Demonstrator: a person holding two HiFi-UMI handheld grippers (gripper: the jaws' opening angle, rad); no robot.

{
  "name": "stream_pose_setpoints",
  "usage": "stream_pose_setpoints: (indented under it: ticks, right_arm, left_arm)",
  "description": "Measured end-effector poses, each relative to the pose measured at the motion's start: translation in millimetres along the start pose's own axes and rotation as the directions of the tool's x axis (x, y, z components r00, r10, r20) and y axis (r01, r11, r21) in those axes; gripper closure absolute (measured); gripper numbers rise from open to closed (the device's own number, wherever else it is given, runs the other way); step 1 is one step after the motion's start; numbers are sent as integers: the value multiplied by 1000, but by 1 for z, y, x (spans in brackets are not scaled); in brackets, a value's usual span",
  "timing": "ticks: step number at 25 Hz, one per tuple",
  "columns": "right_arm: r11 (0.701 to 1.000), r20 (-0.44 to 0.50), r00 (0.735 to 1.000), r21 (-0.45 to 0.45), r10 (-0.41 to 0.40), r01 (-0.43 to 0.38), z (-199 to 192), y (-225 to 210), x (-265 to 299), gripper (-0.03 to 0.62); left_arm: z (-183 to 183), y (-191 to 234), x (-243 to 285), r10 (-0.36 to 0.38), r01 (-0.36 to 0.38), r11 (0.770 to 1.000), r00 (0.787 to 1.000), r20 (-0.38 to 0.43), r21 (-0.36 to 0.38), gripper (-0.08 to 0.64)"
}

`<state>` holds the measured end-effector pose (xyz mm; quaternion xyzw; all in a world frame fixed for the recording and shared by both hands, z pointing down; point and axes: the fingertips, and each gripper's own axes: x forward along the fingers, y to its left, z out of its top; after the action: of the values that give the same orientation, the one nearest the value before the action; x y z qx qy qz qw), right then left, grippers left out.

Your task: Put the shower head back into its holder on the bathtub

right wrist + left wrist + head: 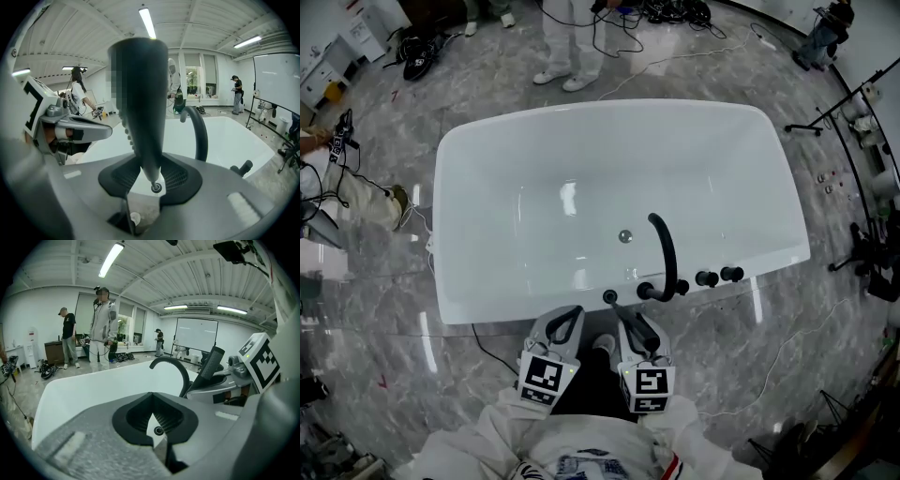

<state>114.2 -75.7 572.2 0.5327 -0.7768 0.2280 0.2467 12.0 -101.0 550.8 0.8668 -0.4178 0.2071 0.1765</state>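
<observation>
The dark grey shower head (140,103) stands upright between the jaws of my right gripper (150,174), which is shut on its narrow lower end. Its tip hangs just above the small round holder (155,188) on the white bathtub's (581,150) near rim. From the head view the holder (609,296) lies just ahead of my right gripper (636,328). My left gripper (565,323) hovers beside it, jaws together and holding nothing. In the left gripper view the holder (158,431) shows below the closed jaws (152,401), and the shower head (211,364) rises at the right.
A black curved faucet spout (666,248) and two black knobs (707,278) sit on the rim right of the holder. A drain (625,236) marks the tub floor. People stand beyond the tub (572,37); cables and stands (825,122) lie on the marble floor.
</observation>
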Motion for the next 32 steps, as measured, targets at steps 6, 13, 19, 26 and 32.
stream_pose_setpoints:
  ticks: [6,13,19,26,32]
  right_arm:
    - [999,-9,999,6,-37,37,-9,1,14,456]
    - [997,-32,997,7,-72,72,-20,2,27,456]
    - [997,-33,996,7,-81,81,-26,3,34,456]
    - [997,-40,997,1,-72,72,-40,4,49,456]
    - [996,-56,995,15,-87,88,-46,0,57,456]
  left_arm:
    - [-22,13,5,-23,22,1000,1000,-15,-19,558]
    - [-35,24,14,-49,48,998,999,-15,-32,558]
    - [-43,28,28,-65,64,997,998,-16,-36,558]
    - [-66,29,40,-69,68,996,997,-37,-50,558]
    - [-77,30,50,-74,71,996,996,-48,-62,558]
